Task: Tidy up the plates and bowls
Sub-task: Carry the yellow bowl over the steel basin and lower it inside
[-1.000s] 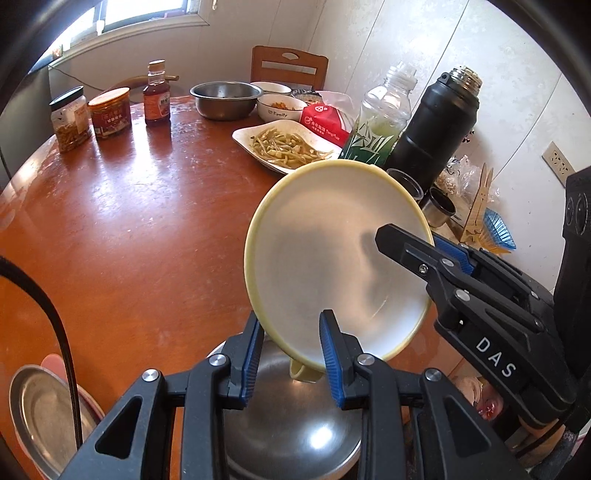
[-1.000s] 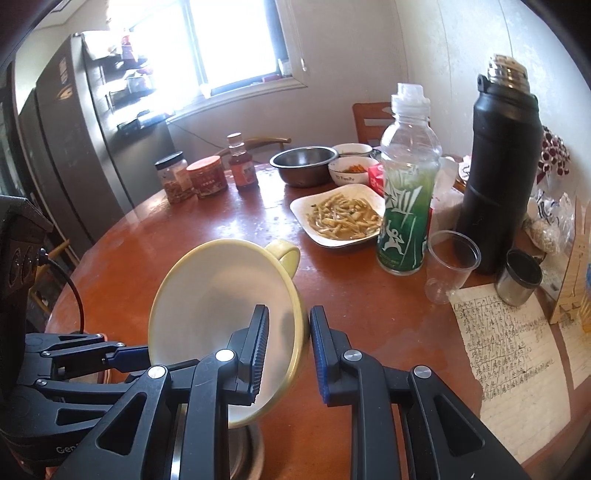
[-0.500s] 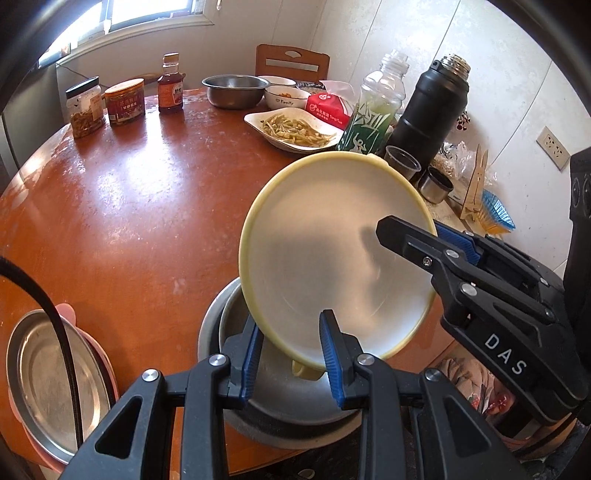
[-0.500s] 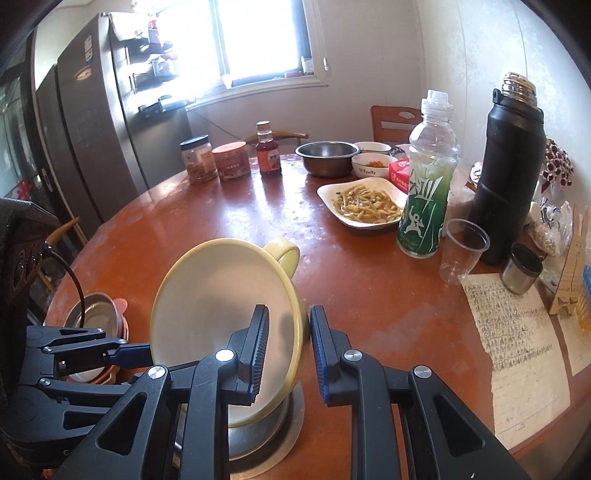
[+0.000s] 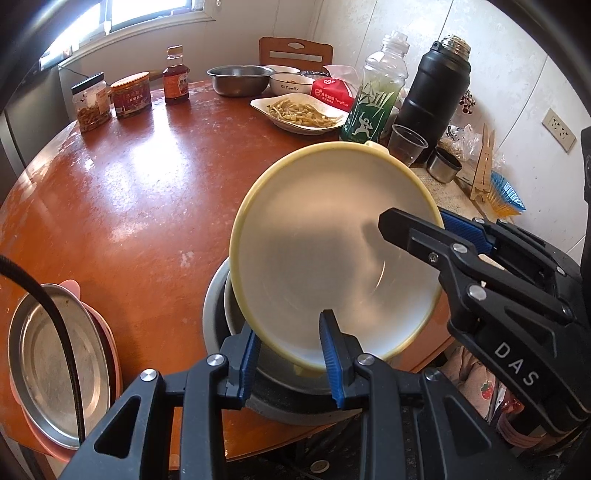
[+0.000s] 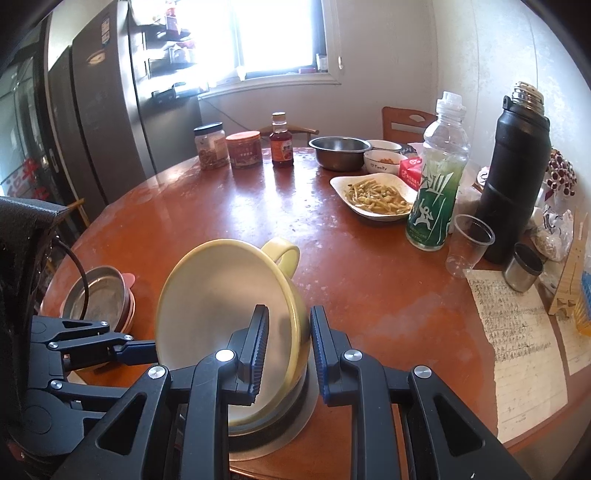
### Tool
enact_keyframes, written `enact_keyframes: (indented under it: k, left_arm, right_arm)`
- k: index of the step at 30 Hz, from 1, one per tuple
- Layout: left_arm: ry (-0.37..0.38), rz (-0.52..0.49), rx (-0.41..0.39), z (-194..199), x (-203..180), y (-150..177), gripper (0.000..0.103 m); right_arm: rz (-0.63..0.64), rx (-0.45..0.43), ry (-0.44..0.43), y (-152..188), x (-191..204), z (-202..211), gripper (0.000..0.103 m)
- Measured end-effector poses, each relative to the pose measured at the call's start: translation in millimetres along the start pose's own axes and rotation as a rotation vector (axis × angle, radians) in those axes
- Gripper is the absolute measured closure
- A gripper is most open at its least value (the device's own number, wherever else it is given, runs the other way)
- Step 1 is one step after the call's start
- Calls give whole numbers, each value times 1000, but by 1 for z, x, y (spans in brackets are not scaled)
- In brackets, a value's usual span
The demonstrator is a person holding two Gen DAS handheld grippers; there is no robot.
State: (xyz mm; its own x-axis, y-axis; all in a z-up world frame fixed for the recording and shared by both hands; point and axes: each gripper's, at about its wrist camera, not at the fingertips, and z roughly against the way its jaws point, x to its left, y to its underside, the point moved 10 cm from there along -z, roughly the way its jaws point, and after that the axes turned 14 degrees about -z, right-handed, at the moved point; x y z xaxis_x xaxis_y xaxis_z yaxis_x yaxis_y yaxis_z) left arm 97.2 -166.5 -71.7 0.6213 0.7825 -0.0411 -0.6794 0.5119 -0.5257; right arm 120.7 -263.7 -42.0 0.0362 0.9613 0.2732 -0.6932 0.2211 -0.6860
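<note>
Yellow handled bowl (image 5: 332, 254): tilted steeply, lower rim inside steel bowl (image 5: 218, 306) at counter edge. Steel plate (image 5: 55, 362): flat atop pink plate (image 5: 107, 332), left.

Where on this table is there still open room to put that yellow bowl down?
The wide middle of the table is bare, between the jars, the noodle plate and the metal plate stack. The right side near the bottle, thermos and cup is crowded.

Blown-out window (image 6: 258, 33) backlight, fisheye vignetting
</note>
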Motion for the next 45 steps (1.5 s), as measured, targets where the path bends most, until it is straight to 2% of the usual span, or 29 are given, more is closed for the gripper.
enact_keyframes:
  k: [23,25,33,45]
  left_arm:
    - [-15,-7,4,-3,-2,7,62]
    - [-17,-8,4,-2,-2,7,57]
    - [-19,1,-7,1,-1,7,52]
    - [-22,0,-12,4,0,8,49]
  right_arm:
    - [27,10,0,14,8,3,78]
    - [33,10,-4,14,9,5,78]
    - [46,17,-12,17,14,5,78]
    - [34,38,-39,19,14,3,78]
